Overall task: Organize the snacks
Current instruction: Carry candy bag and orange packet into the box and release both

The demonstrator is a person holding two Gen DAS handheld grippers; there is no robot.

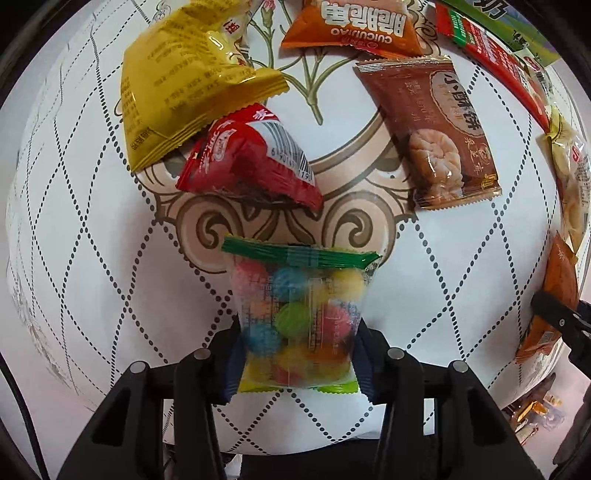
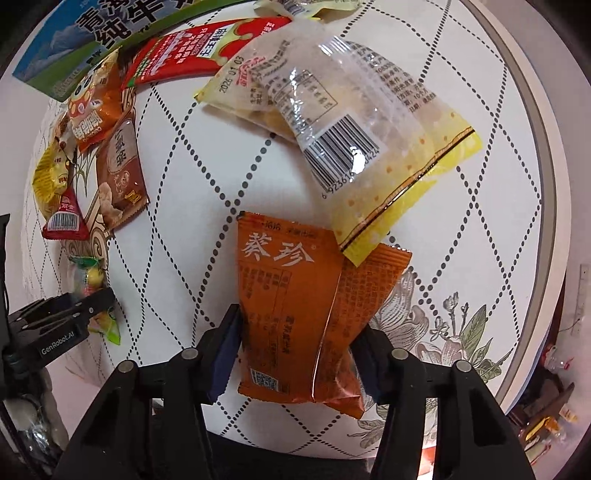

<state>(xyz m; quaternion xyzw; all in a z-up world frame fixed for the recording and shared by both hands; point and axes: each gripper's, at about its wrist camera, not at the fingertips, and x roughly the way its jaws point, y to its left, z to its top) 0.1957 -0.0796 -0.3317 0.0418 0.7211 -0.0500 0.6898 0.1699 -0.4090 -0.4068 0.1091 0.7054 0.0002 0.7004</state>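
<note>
A clear candy bag (image 1: 295,314) with a green top seal and coloured balls inside lies on the round white table (image 1: 92,258). My left gripper (image 1: 297,354) points down and is shut on its lower half, with the pads pressing both sides. In the right wrist view, an orange snack packet (image 2: 291,314) with white characters sits between the pads of my right gripper (image 2: 295,354), which is shut on it. A corner of a clear yellow-edged bag (image 2: 351,122) overlaps the orange packet's upper right. The left gripper (image 2: 74,310) also shows at the left edge there.
Beyond the candy bag lie a red triangular packet (image 1: 251,162), a yellow packet (image 1: 184,85), a brown biscuit packet (image 1: 436,129) and an orange packet (image 1: 354,26). A long red packet (image 2: 192,51) and a blue-green carton (image 2: 92,37) lie at the far side. The table's rim (image 2: 535,184) curves along the right.
</note>
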